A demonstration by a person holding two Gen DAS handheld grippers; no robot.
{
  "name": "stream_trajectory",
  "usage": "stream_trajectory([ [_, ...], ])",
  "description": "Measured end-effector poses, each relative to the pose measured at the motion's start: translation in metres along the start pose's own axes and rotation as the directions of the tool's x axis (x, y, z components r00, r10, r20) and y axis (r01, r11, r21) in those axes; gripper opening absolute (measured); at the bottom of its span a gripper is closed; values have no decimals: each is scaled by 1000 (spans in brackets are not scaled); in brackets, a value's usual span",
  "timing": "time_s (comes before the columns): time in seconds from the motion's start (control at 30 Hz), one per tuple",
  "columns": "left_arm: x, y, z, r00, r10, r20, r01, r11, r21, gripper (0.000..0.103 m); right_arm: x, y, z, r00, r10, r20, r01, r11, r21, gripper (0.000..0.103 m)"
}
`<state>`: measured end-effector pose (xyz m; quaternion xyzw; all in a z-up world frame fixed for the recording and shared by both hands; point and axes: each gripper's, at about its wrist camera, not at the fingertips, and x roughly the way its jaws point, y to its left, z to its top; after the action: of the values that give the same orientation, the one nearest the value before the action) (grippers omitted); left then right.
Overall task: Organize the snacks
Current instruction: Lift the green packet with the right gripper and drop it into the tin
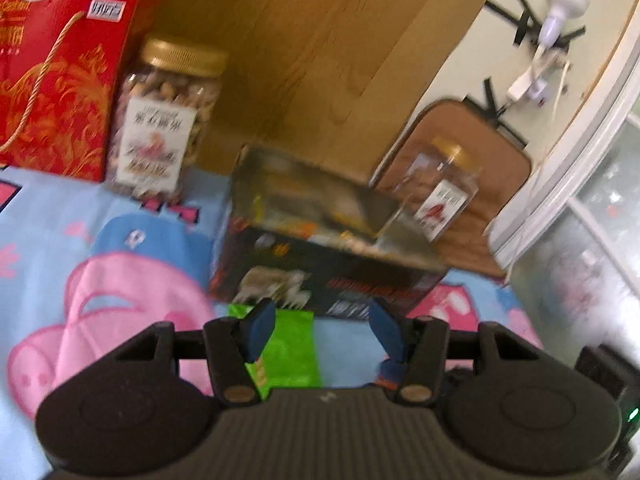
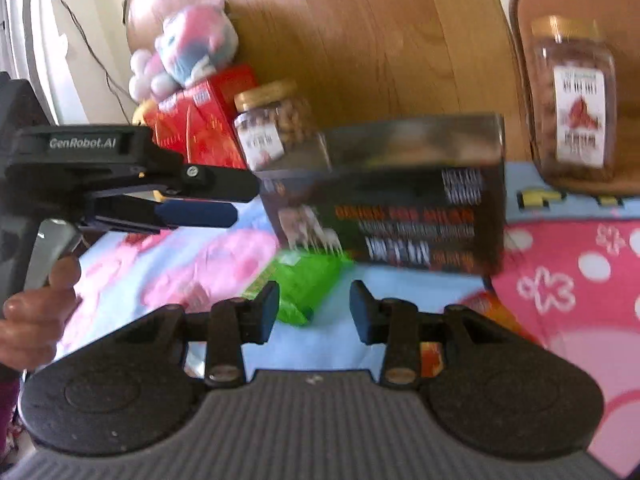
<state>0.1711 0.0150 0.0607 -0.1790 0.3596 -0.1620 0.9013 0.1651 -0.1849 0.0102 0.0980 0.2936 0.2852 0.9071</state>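
Right wrist view puts the dark snack box (image 2: 384, 196) just ahead of your right claw (image 2: 314, 308), its long axis lying across the claw's line. The left claw (image 2: 224, 200) reaches the box's left end from the side; whether it grips there you cannot tell. Your right claw stands partly open on nothing. Left wrist view shows the left claw (image 1: 322, 330) partly open, the green packet (image 1: 288, 356) below it on the cartoon bedsheet (image 1: 52, 240). Count one dark box, one green packet, one red gift box (image 1: 60, 80), two nut jars: one (image 1: 168, 120) beside the red box, one (image 1: 440, 188) beyond the dark box.
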Motion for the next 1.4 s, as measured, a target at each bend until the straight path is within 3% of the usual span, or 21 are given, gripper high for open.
stream_trajectory([
  [0.1, 12, 2, -6, 998, 42, -43, -41, 999, 23, 58, 1, 1, -4, 999, 4, -42, -6, 999, -48, 65],
  [0.2, 27, 4, -10, 993, 89, -81, -85, 995, 48, 75, 12, 8, -6, 997, -15, -78, 5, 992, -124, 66],
  [0.27, 40, 5, -13, 984, 135, -120, -128, 990, 58, 77, 23, 12, -3, 993, -17, -118, -5, 983, -184, 66],
  [0.37, 47, 5, -18, 983, 145, -115, -135, 986, 96, 68, 47, 22, 4, 988, -43, -146, 2, 962, -273, 67],
  [0.4, 48, 4, -19, 984, 123, -127, -111, 989, 100, 56, 54, 27, 6, 987, -53, -149, 5, 952, -306, 64],
  [0.43, 45, 4, -20, 984, 128, -123, -118, 989, 88, 55, 60, 32, 7, 988, -49, -150, -3, 944, -330, 53],
  [0.5, 35, 7, -23, 984, 139, -113, -132, 989, 64, 51, 61, 43, 3, 990, -43, -136, -8, 935, -355, 53],
  [0.63, -10, -5, -23, 996, 84, -24, -82, 994, 71, 50, 35, 46, 1, 996, 28, -86, -49, 965, -259, 51],
  [0.77, -43, -34, 0, 995, 33, 95, -48, 986, 160, 50, -1, 57, 19, 998, 48, 48, -33, 963, -266, 51],
  [0.87, -38, -49, 29, 990, 11, 141, -43, 974, 221, 55, -8, 56, 42, 993, 23, 114, 11, 957, -289, 51],
  [0.93, -17, -51, 49, 990, -8, 138, -26, 971, 237, 72, 2, 49, 61, 992, -8, 124, 44, 955, -293, 54],
  [0.97, -3, -48, 58, 993, 0, 122, -29, 971, 238, 72, 13, 44, 70, 993, -23, 117, 58, 951, -303, 56],
  [1.03, 15, -31, 69, 995, 60, 80, -72, 984, 161, 62, 34, 30, 79, 995, -69, 74, 88, 948, -306, 60],
  [1.13, 1, -5, 62, 995, -25, 93, 20, 998, 58, 61, 34, 9, 77, 999, -37, 30, 43, 970, -239, 58],
  [1.3, -14, 8, 53, 992, 12, 125, -15, 1000, 25, 61, 3, -8, 70, 992, -35, 123, 54, 986, -156, 56],
  [1.4, -26, 13, 40, 990, -18, 139, 18, 1000, 4, 61, -15, -13, 68, 981, -25, 191, 45, 994, -101, 56],
])
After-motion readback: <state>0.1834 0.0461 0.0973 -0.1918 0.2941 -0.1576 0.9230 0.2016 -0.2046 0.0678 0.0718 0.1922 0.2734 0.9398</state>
